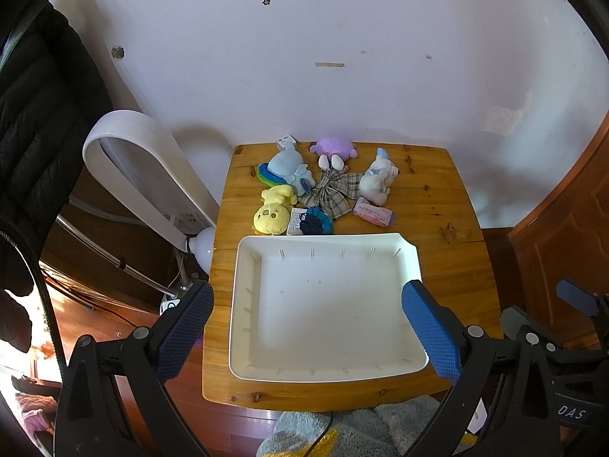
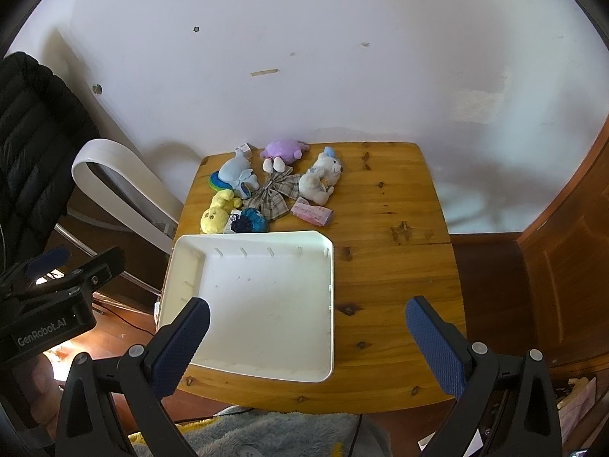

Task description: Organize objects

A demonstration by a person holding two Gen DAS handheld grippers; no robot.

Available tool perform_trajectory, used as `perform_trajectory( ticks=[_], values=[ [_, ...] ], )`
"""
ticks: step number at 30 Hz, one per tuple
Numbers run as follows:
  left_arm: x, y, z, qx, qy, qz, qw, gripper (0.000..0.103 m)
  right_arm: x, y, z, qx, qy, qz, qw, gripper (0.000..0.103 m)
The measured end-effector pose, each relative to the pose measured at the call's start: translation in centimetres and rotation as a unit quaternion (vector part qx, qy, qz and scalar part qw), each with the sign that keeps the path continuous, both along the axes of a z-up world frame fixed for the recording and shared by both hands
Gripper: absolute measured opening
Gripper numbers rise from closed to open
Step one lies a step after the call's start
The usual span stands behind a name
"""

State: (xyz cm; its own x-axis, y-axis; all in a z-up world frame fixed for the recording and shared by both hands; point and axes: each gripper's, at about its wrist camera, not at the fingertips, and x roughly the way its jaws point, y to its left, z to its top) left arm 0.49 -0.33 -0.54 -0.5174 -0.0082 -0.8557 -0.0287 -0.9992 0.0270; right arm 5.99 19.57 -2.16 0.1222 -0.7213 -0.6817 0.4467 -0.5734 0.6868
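A white tray (image 1: 243, 304) (image 2: 186, 266) lies empty on the near half of a wooden table (image 1: 449, 228) (image 2: 388, 228). Behind it are soft toys: a yellow one (image 1: 272, 213) (image 2: 215, 217), a light blue one (image 1: 287, 167) (image 2: 238, 173), a purple one (image 1: 333, 148) (image 2: 283, 150), a white one (image 1: 377, 181) (image 2: 321, 179). A plaid bow (image 1: 333, 190) (image 2: 276, 192), a pink packet (image 1: 373, 212) (image 2: 312, 211) and a dark blue scrunchie (image 1: 314, 222) (image 2: 245, 222) lie among them. My left gripper (image 1: 308, 327) hangs open over the tray's near end. Over the table's front, my right gripper (image 2: 308, 342) is open, holding nothing.
A white oval appliance (image 1: 144, 167) (image 2: 114, 182) leans at the table's left. A black jacket (image 1: 34, 133) hangs further left. A white wall backs the table, with a wooden door (image 2: 571, 266) to the right. A grey fleece (image 1: 361, 430) lies below the front edge.
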Motion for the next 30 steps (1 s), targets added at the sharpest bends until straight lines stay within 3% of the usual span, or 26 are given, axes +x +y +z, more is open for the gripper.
perform_trajectory(
  ticks=[30],
  values=[
    [-0.14,0.03,-0.06,-0.005,-0.011,-0.008,0.9999,0.100,0.02,-0.58,-0.03,-0.013,-0.021,0.022,0.999,0.103]
  ],
)
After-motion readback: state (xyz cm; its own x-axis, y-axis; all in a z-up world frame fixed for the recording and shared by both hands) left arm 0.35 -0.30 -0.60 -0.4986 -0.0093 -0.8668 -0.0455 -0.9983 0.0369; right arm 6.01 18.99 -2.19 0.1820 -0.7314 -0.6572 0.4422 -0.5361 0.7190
